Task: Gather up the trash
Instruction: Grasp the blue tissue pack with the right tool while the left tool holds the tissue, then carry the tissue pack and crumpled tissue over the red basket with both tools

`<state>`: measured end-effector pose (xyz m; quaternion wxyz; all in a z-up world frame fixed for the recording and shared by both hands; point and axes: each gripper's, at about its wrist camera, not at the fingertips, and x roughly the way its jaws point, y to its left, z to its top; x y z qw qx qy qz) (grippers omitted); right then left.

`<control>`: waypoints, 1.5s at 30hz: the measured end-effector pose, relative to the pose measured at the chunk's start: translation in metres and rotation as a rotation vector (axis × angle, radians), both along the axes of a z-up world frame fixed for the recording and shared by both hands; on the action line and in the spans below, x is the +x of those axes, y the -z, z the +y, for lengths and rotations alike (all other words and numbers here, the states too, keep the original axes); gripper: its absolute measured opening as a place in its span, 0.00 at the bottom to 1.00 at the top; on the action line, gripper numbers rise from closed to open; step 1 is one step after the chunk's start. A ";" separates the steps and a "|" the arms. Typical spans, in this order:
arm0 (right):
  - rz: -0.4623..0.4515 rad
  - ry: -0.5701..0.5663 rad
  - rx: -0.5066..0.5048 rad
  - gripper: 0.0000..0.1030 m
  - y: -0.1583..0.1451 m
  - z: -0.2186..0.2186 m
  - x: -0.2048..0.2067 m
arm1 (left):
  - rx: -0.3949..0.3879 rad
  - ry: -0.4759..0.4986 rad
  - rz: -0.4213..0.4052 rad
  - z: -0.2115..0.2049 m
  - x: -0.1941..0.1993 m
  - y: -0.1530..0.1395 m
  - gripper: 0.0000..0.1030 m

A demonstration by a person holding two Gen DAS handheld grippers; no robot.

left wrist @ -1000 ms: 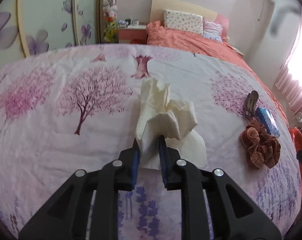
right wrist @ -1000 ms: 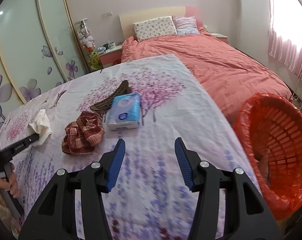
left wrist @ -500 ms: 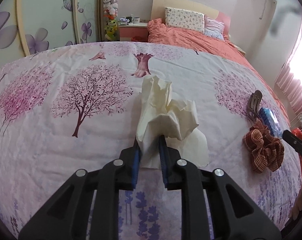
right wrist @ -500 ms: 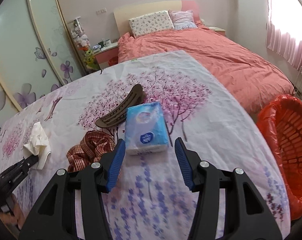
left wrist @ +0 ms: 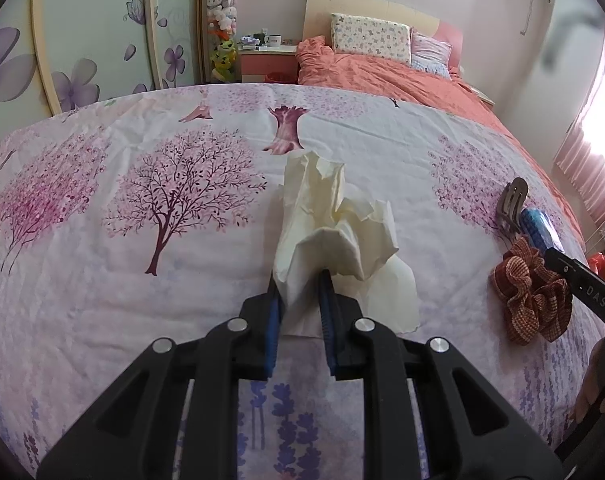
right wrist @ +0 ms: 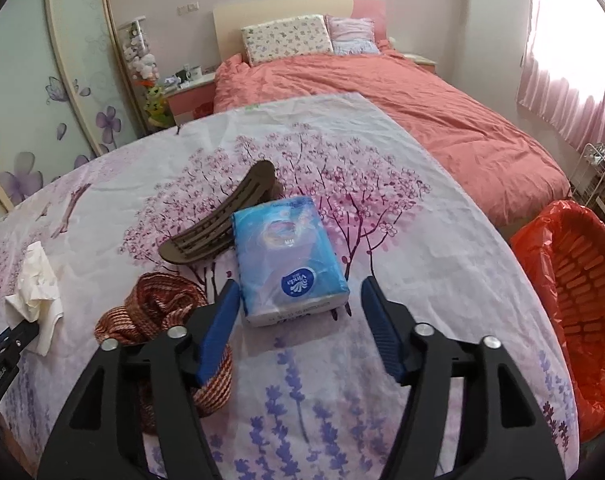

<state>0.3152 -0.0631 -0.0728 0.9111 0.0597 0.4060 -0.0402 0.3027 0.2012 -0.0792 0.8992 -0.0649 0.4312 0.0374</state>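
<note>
My left gripper (left wrist: pixel 299 284) is shut on a crumpled cream tissue (left wrist: pixel 330 224) and holds it just above the flowered bedspread. The tissue also shows at the left of the right wrist view (right wrist: pixel 36 286). My right gripper (right wrist: pixel 298 300) is open, its jaws on either side of the near end of a blue tissue pack (right wrist: pixel 288 256) that lies on the bedspread. An orange bin with a red liner (right wrist: pixel 578 280) stands beside the bed at the right.
A brown checked scrunchie (right wrist: pixel 158 312) lies just left of the right gripper and shows in the left wrist view (left wrist: pixel 532 296). A brown hair clip (right wrist: pixel 218 226) lies behind the pack. Pillows (right wrist: pixel 286 38) and a salmon quilt (right wrist: pixel 422 116) lie farther back.
My right gripper has swung left, away from the bin, and closed in on the blue tissue pack. My left gripper still holds the tissue and has barely moved.
</note>
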 end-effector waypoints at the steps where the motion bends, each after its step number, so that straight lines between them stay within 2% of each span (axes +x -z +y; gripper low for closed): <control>1: 0.010 -0.006 0.007 0.65 0.001 -0.001 0.001 | 0.000 0.000 0.000 0.000 0.000 0.000 0.19; 12: 0.036 -0.022 0.016 0.65 0.004 -0.004 0.009 | 0.003 0.000 0.001 0.000 0.000 0.000 0.19; 15: 0.033 -0.038 0.015 0.54 0.003 -0.005 0.010 | 0.005 0.000 0.001 0.000 0.000 0.000 0.19; 18: 0.034 -0.071 -0.016 0.53 0.002 -0.005 0.004 | -0.002 0.002 -0.003 0.000 0.000 0.000 0.20; 22: 0.017 -0.074 -0.041 0.53 -0.001 -0.019 -0.010 | -0.041 0.017 -0.013 0.004 -0.001 0.001 0.29; 24: 0.023 -0.050 -0.038 0.52 0.002 -0.029 -0.012 | -0.057 0.019 -0.018 0.005 0.000 0.000 0.29; 25: 0.028 -0.042 -0.017 0.52 0.003 -0.035 -0.012 | -0.065 0.020 -0.020 0.005 0.001 0.001 0.27; 26: 0.026 -0.033 0.003 0.52 0.003 -0.040 -0.014 | -0.081 0.026 -0.021 0.006 0.002 0.001 0.17; 27: 0.023 -0.026 0.008 0.52 0.003 -0.043 -0.015 | -0.090 0.032 -0.020 0.006 0.003 0.001 0.13; 29: 0.015 -0.033 0.017 0.52 0.001 -0.048 -0.022 | -0.099 0.037 -0.028 0.006 0.001 0.001 0.09; 38: -0.075 -0.028 0.052 0.52 -0.021 -0.071 -0.058 | -0.083 0.065 -0.122 -0.006 -0.018 -0.029 0.06; 45: -0.161 0.000 0.067 0.52 -0.043 -0.087 -0.086 | -0.058 0.133 -0.178 -0.046 -0.034 -0.061 0.06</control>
